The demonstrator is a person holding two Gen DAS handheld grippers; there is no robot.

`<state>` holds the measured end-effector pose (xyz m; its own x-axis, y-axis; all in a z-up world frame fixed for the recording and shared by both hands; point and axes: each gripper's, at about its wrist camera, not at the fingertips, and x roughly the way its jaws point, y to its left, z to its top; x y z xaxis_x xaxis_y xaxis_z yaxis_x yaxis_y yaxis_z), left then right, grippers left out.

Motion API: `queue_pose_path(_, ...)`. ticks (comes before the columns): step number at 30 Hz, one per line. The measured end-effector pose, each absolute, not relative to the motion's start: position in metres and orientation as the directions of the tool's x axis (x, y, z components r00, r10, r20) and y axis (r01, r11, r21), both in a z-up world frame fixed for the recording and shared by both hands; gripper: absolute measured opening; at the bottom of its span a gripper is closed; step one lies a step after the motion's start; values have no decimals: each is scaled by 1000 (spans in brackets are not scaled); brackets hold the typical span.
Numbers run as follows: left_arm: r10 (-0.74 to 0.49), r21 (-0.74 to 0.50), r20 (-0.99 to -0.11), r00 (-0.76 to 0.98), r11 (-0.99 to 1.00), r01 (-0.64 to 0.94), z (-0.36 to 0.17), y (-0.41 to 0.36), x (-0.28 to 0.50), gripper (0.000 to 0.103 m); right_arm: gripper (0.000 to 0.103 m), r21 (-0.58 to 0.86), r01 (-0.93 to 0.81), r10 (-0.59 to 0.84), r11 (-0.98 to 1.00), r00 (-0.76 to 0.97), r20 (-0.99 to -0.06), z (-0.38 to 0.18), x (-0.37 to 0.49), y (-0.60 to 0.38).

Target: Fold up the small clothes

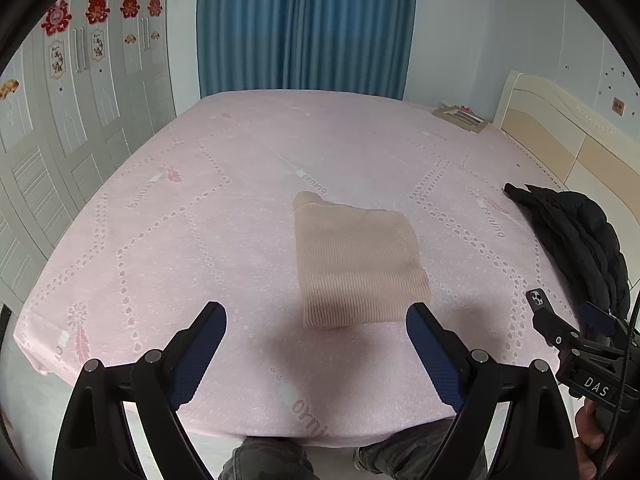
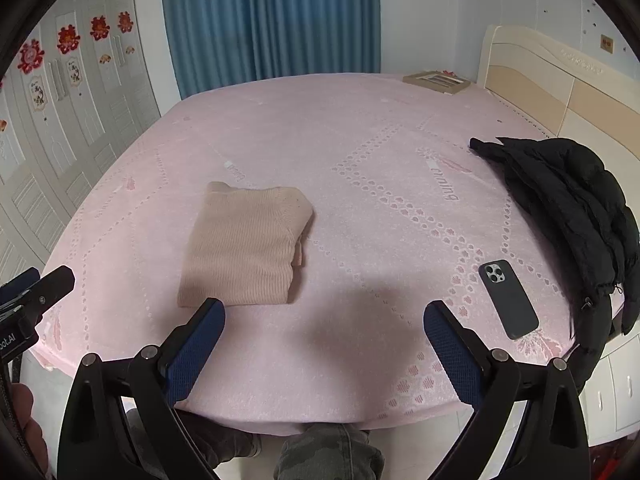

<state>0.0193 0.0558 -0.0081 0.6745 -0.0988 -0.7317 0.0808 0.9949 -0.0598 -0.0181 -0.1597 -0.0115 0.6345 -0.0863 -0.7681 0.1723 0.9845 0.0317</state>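
Left wrist view: left gripper (image 1: 316, 316) jaws stood wide apart, empty, above the pink patterned bedsheet (image 1: 208, 208); a folded, ribbed beige knit sweater (image 1: 356, 260) lay flat ahead. Right wrist view: right gripper (image 2: 324, 314) likewise spread, empty; sweater (image 2: 248, 246) left-ahead, smooth dark phone (image 2: 508, 298) and puffy black jacket (image 2: 568, 200) to the right.

This was a home bedroom: a wide bed under a pink patterned sheet (image 1: 240, 168), a cream padded headboard (image 2: 560, 92), blue pleated curtains (image 1: 304, 28), and white panelled wardrobe doors (image 1: 80, 120) decorated with red paper cut-outs (image 1: 97, 10).
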Motion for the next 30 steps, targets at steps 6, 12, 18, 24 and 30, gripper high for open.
queue_pose_path(6,-101,-77,-731,675,995,65,-6,62,16,92,98,32,168,-84,985,641,-763,-6,-22,-156)
queue_pose_path(12,-97,-69,-725,682,995,68,-4,62,13,92,98,30,167,-87,985,650,-755,0,-27,-154)
queue_pose_path(18,-97,-69,-723,684,995,68,-4,62,9,92,98,26,170,-92,985,650,-755,3,-29,-150)
queue_pose_path(24,-99,-66,-724,683,995,75,-2,64,7,92,98,25,167,-91,986,652,-753,6,-30,-147)
queue_pose_path(30,-101,-69,-723,683,995,74,-1,66,6,92,98,28,172,-92,985,651,-753,7,-30,-147)
